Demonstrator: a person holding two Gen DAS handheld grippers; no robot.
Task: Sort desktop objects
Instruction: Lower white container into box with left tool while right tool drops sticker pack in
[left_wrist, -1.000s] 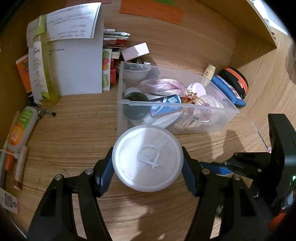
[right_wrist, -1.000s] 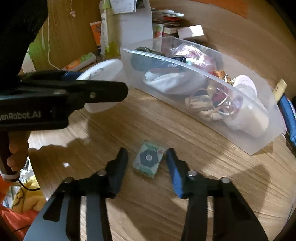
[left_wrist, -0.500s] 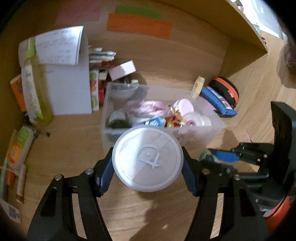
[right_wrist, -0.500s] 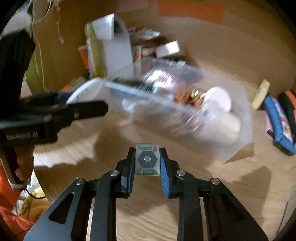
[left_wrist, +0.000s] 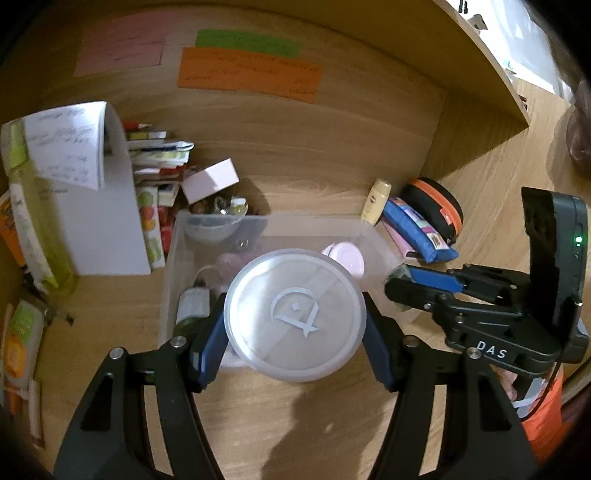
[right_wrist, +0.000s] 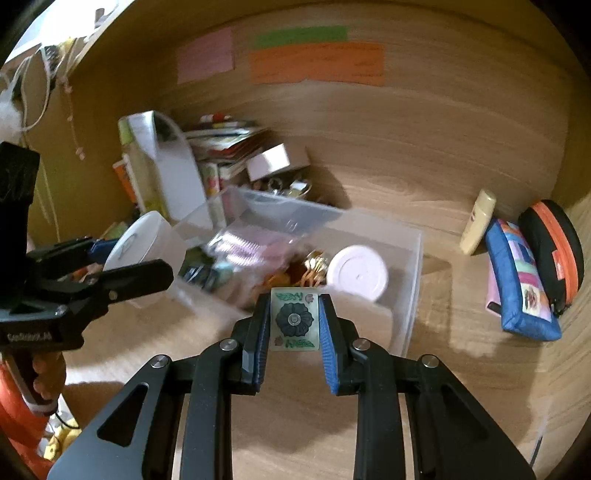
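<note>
My left gripper (left_wrist: 294, 321) is shut on a round white lidded tub (left_wrist: 295, 314) and holds it above the near edge of the clear plastic bin (left_wrist: 168, 266). It also shows at the left of the right wrist view (right_wrist: 136, 243). My right gripper (right_wrist: 294, 319) is shut on a small green patterned box (right_wrist: 294, 319) and holds it in the air just before the bin (right_wrist: 413, 295). The bin holds a pink lid (right_wrist: 357, 273), pink ribbon and several small items. In the left wrist view the right gripper (left_wrist: 402, 280) sits by the bin's right end.
A white carton (left_wrist: 103, 221), a green bottle (left_wrist: 33, 236) and stacked packets (left_wrist: 159, 158) stand at the back left. A yellow tube (right_wrist: 478, 221), a blue pouch (right_wrist: 517, 280) and a black-orange case (right_wrist: 554, 251) lie right of the bin. Sticky notes (left_wrist: 247, 70) hang on the wooden back wall.
My right gripper closed on the small green box, lifted it off the desk and carried it toward the bin. My left gripper rose and moved forward over the bin with the tub.
</note>
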